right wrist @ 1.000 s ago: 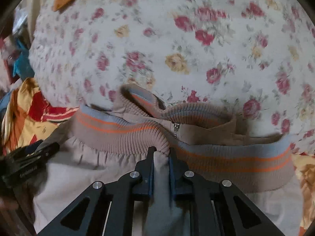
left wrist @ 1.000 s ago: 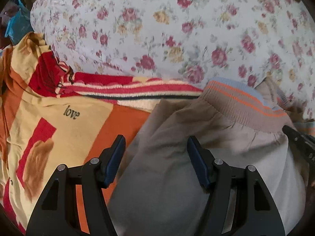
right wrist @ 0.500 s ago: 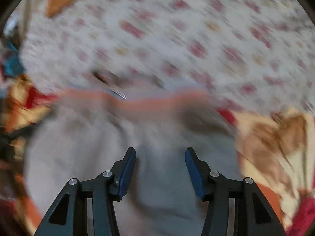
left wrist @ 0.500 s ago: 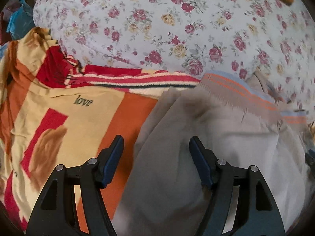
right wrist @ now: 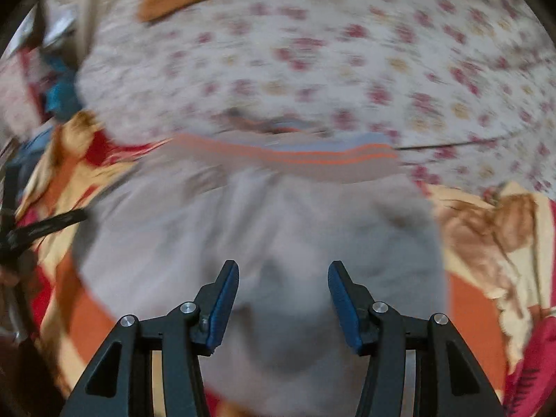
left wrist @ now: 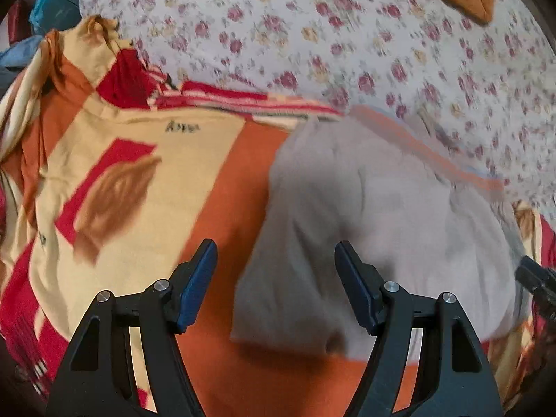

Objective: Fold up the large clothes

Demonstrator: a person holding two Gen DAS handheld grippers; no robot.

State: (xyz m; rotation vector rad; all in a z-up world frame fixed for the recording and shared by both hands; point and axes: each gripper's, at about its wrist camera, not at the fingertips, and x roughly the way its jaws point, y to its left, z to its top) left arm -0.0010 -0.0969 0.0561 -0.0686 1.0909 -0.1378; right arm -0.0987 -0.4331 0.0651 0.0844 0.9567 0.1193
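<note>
The left tongs (left wrist: 276, 278) are wide apart and hold nothing. The right tongs (right wrist: 283, 299) are wide apart too, with nothing between them.

The thing to fold is a big grey jacket (left wrist: 382, 215). It lies in a soft bundle on an orange and yellow blanket (left wrist: 121, 180). The far edge of the jacket has a ribbed band with orange stripes (right wrist: 295, 156). That band touches a white sheet with little red flowers (left wrist: 347, 34), which fills the far part of the bed. In the left view the jacket sits to the right, and the blanket shows bare on the left. In the right view the jacket is right in front of the tongs and the blanket peeks out on both sides. Both pictures are a bit blurry, so small parts are hard to see.

The jacket looks partly folded. Its sides seem tucked in, because it is a short, fat shape and no sleeves stick out. The near edge (left wrist: 288, 344) looks rounded and puffy, not flat. So I think some folds are done, but the bundle is not neat yet. It may need one more fold, or a pat to press it flat. I cannot tell if other clothes are waiting. Some blue cloth (left wrist: 52, 3) sits far off on the left.
</note>
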